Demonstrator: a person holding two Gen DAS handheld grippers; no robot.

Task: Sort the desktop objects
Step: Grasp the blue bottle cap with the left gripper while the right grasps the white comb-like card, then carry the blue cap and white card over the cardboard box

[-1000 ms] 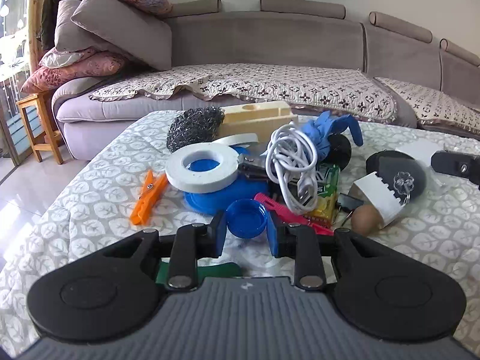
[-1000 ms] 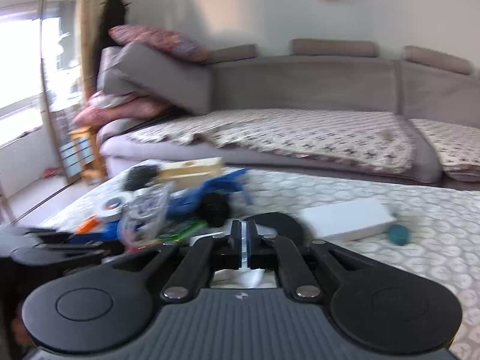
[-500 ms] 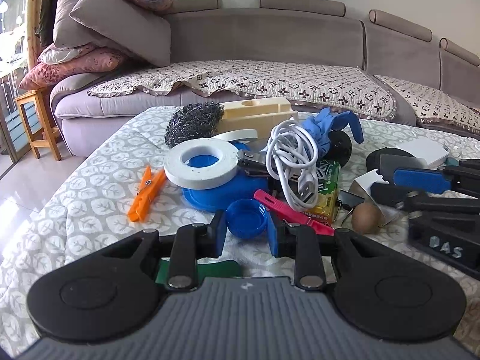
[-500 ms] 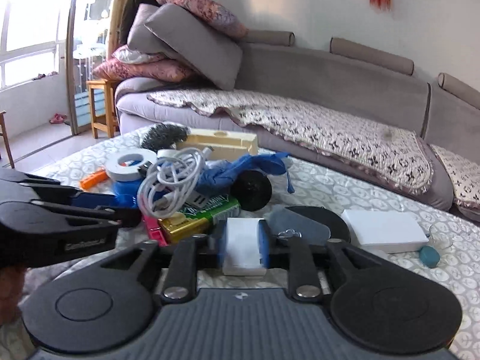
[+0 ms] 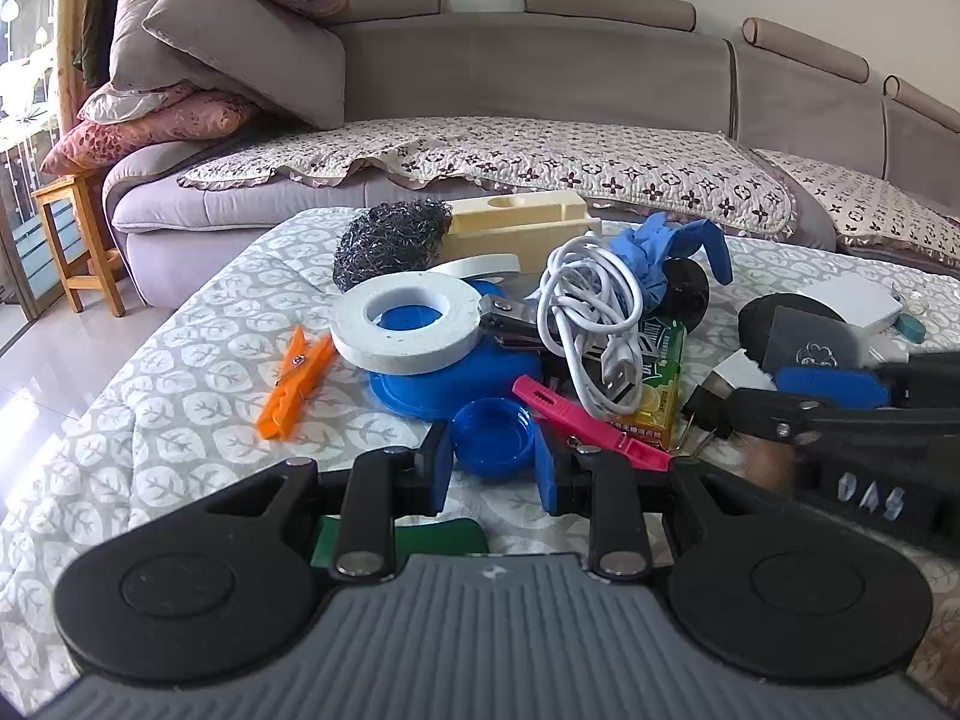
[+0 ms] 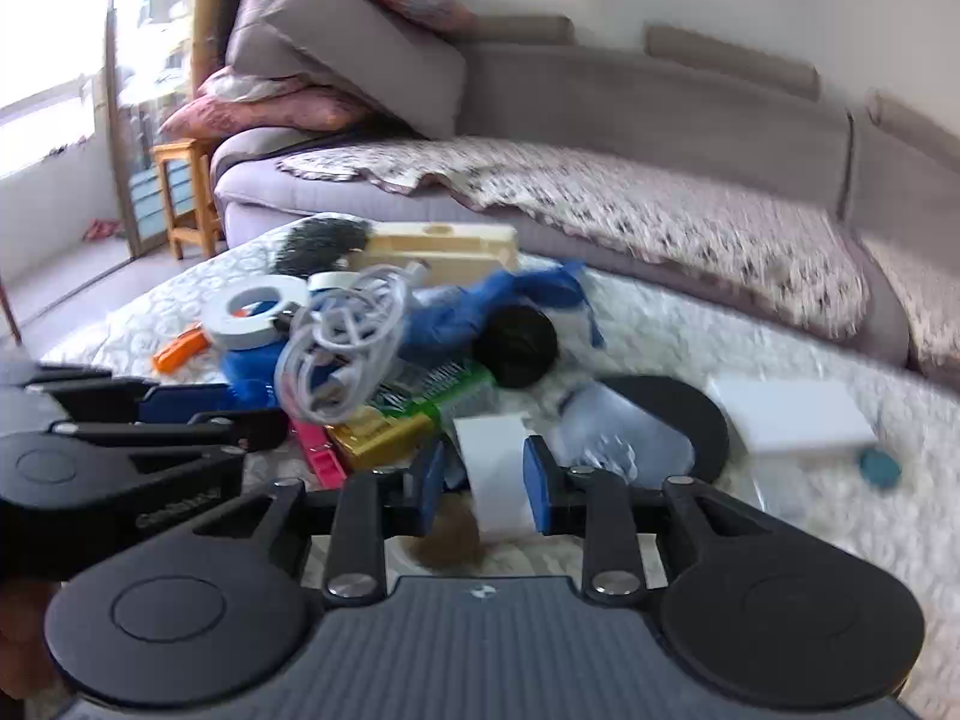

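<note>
The left tongs (image 5: pixel 491 461) clamp a light, stiff cap (image 5: pixel 493 435) by its rim; the right tongs (image 6: pixel 483 477), just closing, straddle a flimsy card (image 6: pixel 495 468).

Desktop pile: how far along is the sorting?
Done: nothing visibly sorted. In hand: left tongs clamp the blue cap; right tongs have just been closing around the white card. Left: the heaped cable, tape roll, orange peg and more.

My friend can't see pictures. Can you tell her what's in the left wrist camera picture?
The left gripper has its blue fingers around a blue bottle cap on a leaf-patterned cloth. Behind it sits a pile: a white tape roll, a coiled white cable, a pink peg and an orange peg. The right gripper reaches in from the right.
</note>
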